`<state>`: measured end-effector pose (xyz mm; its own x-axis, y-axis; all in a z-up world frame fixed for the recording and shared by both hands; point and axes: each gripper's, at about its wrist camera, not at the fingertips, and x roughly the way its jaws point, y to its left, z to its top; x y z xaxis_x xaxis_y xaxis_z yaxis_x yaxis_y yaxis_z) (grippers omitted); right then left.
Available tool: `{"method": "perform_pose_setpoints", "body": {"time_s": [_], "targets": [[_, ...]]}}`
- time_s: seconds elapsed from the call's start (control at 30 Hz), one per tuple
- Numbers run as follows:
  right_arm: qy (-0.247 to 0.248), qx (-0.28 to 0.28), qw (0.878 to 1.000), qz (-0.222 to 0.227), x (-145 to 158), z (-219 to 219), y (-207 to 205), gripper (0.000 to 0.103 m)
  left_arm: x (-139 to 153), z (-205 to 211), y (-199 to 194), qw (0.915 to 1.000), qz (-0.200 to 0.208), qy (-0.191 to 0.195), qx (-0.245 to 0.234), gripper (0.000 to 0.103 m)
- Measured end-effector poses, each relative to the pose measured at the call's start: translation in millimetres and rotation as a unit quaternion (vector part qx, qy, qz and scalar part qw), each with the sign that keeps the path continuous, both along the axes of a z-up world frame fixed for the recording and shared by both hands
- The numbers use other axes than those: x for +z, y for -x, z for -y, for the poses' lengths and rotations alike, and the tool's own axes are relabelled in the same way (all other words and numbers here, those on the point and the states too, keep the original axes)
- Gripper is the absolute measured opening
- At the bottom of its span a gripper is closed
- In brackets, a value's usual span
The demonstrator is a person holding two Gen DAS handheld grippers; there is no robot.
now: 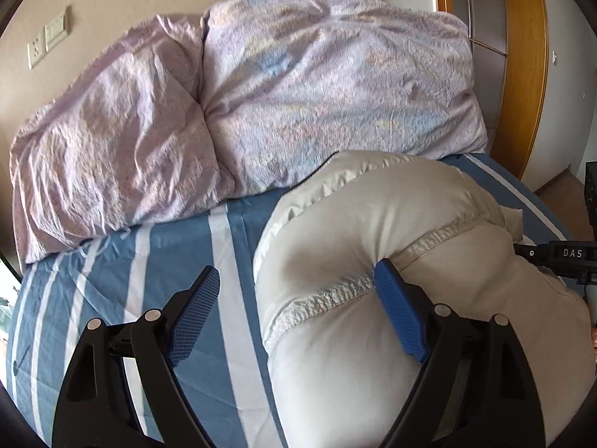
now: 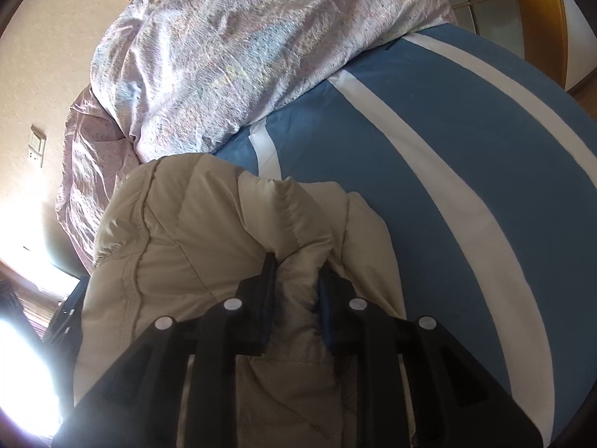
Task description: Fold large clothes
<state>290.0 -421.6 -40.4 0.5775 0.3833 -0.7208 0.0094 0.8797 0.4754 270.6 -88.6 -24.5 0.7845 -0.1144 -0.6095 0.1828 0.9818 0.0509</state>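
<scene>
While the beige puffer jacket [image 2: 194, 231] lay bunched on the blue-and-white striped sheet [image 2: 429, 119], a puffy fold of it was pinched between the nearly closed jaws of the right gripper [image 2: 296, 267]. Over at the left gripper [image 1: 294, 291], the jaws stood spread wide, gripping nothing: one blue pad [image 1: 401, 315] touched a stitched seam of the jacket, the other pad hung over bare sheet. Beyond both sets of jaws, a crumpled lilac duvet [image 1: 261, 86] was heaped against the wall.
</scene>
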Motion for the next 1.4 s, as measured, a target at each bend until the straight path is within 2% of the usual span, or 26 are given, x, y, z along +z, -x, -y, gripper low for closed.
{"method": "perform_pose_setpoints", "body": {"time_s": [0.07, 0.17, 0.23, 0.27, 0.3, 0.33, 0.4, 0.47, 0.53, 0.6, 0.67, 0.73, 0.83, 0.93, 1.07, 1.13, 1.2, 1.27, 1.4], "targets": [[0.000, -0.001, 1.000, -0.001, -1.6, -0.8, -2.7, 0.021, -6.0, 1.6, -4.3, 0.9999, -0.012, -0.003, 0.000, 0.086], [0.006, 0.000, 1.000, -0.003, -1.3, -3.2, -4.4, 0.022, -9.1, 10.0, -3.4, 0.9994, -0.005, -0.034, 0.008, 0.086], [0.029, 0.000, 1.000, 0.001, 8.0, -5.9, 0.8, 0.024, -6.2, 12.2, -2.0, 0.9987, 0.000, -0.051, 0.008, 0.086], [0.043, -0.005, 0.999, 0.003, 14.1, -6.7, 5.3, 0.030, -4.0, 11.9, -0.9, 0.9984, 0.001, -0.056, 0.009, 0.086], [0.061, -0.014, 0.998, 0.014, 25.1, -7.2, 14.9, 0.035, -2.3, 10.9, -0.3, 0.9982, 0.001, -0.060, 0.008, 0.086], [0.067, -0.016, 0.997, 0.034, 36.8, -7.0, 27.5, 0.036, -0.9, 10.3, 0.3, 0.9979, 0.002, -0.064, 0.008, 0.086], [0.047, 0.006, 0.996, 0.071, 54.7, -8.3, 52.4, 0.036, 0.2, 8.7, -0.1, 0.9979, 0.001, -0.065, 0.006, 0.086], [0.038, 0.037, 0.995, 0.089, 63.6, -16.4, 74.3, 0.036, -0.1, 7.4, -1.0, 0.9981, -0.002, -0.061, 0.006, 0.086], [0.047, 0.077, 0.992, 0.084, 60.3, -32.4, 92.2, 0.036, -0.3, 8.8, -1.0, 0.9980, -0.001, -0.062, 0.008, 0.086], [0.067, 0.084, 0.991, 0.075, 49.9, -40.3, 98.2, 0.036, -0.1, 8.3, -0.5, 0.9979, 0.001, -0.063, 0.011, 0.086], [0.058, 0.087, 0.993, 0.057, 35.4, -39.6, 94.2, 0.037, 3.9, 7.8, 3.1, 0.9978, 0.006, -0.065, 0.012, 0.086], [0.033, 0.090, 0.995, 0.037, 22.0, -34.8, 85.8, 0.037, 13.7, 0.7, 10.8, 0.9991, 0.002, -0.041, 0.009, 0.086], [0.038, 0.095, 0.994, 0.035, 16.1, -35.1, 81.8, 0.037, 28.8, -8.3, 30.0, 0.9993, -0.011, 0.021, -0.028, 0.086], [0.046, 0.097, 0.993, 0.042, 12.8, -37.4, 81.3, 0.037, 35.0, -1.7, 50.5, 0.9959, -0.020, 0.044, -0.076, 0.086], [0.038, 0.098, 0.993, 0.047, 7.6, -35.3, 81.8, 0.037, 22.5, 25.2, 64.4, 0.9926, -0.034, 0.005, -0.117, 0.086], [0.040, 0.099, 0.993, 0.050, 5.9, -34.3, 81.8, 0.037, 14.1, 35.6, 67.2, 0.9928, -0.024, -0.020, -0.116, 0.087], [0.043, 0.099, 0.993, 0.051, 5.2, -33.9, 82.9, 0.037, 4.3, 40.4, 62.1, 0.9934, -0.037, -0.019, -0.107, 0.088], [0.052, 0.092, 0.993, 0.051, 9.3, -34.1, 85.9, 0.037, -4.7, 46.1, 59.3, 0.9940, -0.031, -0.036, -0.098, 0.093], [0.087, 0.080, 0.991, 0.068, 24.2, -40.2, 94.6, 0.038, -10.1, 47.1, 60.1, 0.9944, -0.027, -0.043, -0.093, 0.093]]}}
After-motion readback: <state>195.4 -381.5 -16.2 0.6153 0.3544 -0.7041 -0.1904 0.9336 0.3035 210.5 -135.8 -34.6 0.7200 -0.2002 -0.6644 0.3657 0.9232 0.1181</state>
